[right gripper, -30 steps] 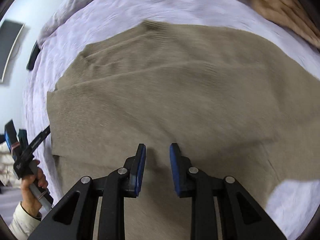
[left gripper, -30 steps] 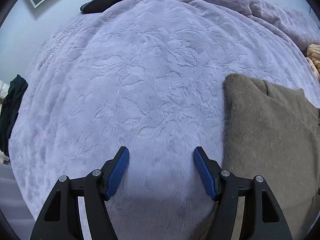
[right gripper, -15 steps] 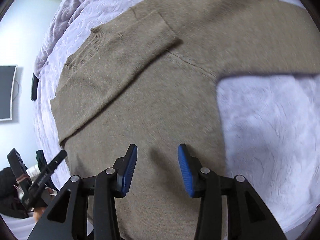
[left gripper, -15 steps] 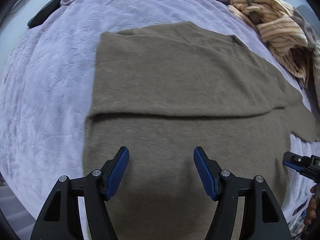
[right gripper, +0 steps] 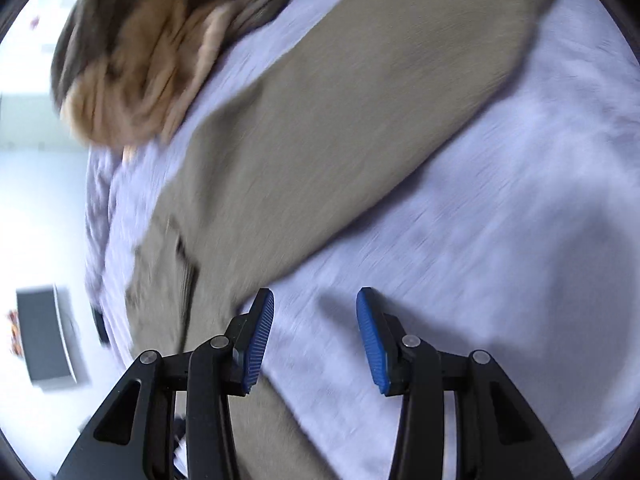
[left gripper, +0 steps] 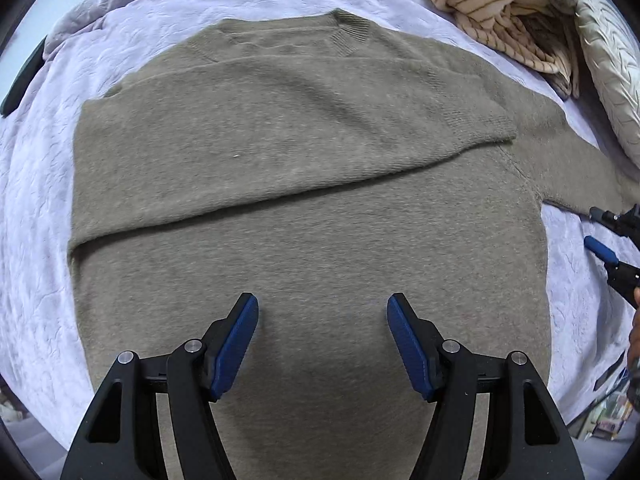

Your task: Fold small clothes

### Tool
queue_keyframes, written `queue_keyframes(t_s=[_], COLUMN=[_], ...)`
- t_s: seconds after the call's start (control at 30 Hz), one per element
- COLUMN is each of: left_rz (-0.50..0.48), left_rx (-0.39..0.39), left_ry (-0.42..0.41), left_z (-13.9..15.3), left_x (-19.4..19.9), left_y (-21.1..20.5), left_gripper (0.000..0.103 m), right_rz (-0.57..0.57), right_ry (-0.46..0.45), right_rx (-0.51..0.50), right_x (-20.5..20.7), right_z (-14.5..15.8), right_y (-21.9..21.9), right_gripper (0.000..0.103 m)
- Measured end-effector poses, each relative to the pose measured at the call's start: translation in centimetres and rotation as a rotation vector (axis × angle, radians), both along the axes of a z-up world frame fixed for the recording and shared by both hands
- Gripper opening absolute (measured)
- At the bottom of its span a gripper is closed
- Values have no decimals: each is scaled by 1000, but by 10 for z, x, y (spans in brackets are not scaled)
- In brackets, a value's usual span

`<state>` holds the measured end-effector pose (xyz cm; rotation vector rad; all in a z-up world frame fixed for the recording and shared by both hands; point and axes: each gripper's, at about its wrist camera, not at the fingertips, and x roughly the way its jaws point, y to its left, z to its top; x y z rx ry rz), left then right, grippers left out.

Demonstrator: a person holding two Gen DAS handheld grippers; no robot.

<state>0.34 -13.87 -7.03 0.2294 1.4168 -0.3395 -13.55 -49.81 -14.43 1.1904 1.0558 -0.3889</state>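
An olive-brown knit sweater lies flat on the lilac bedspread, collar at the far side, its left sleeve folded across the chest. My left gripper is open and empty above the sweater's lower body. My right gripper is open and empty, hovering over the bedspread beside the sweater's outstretched right sleeve; this view is motion-blurred. The right gripper also shows at the right edge of the left wrist view.
A pile of cream striped clothes and a pale quilted pillow lie at the far right of the bed. A blurred tan and dark clothes heap lies beyond the sleeve. A dark screen hangs on the wall.
My left gripper swung right from bare bedspread to over the sweater. My right gripper opened wider and moved off the sweater's body toward the right sleeve.
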Motion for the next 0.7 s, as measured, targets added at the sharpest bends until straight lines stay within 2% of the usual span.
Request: queue_keyframes(t_s=[0.1,0.27,0.47,0.53,0.57,0.6,0.7], left_rz=[-10,-49,-82,-87,-88,-88,-95], left_rx=[2,-8,-51,-65,-72,-78,-101], left_ry=[4,-7,-39,-51,-60,-69,-102], left_z=[-5,-8,-4,-4,-4,-3,-7], left_x=[3,8,14,19,22,24,36], left_y=[-17,-58,-110,-125,-135,-142,-165], left_gripper=[68,68,68,68,68,68,68], right_rz=[-139,-288,-350,-363,-368,-369,-334], right_ry=[-25,-118,-228,-266,-294,-315,-417], right_rx=[-2,42,80,115,145,161,196], right_x=[-17,-27,-18,-20,-20,-18,-15], right_z=[-7,-15,-14,-13,-12,-7,8], right_y=[-38,-80,-105,-112,-115,-112,-109], right_gripper=[47,47,49,32,16,12,10])
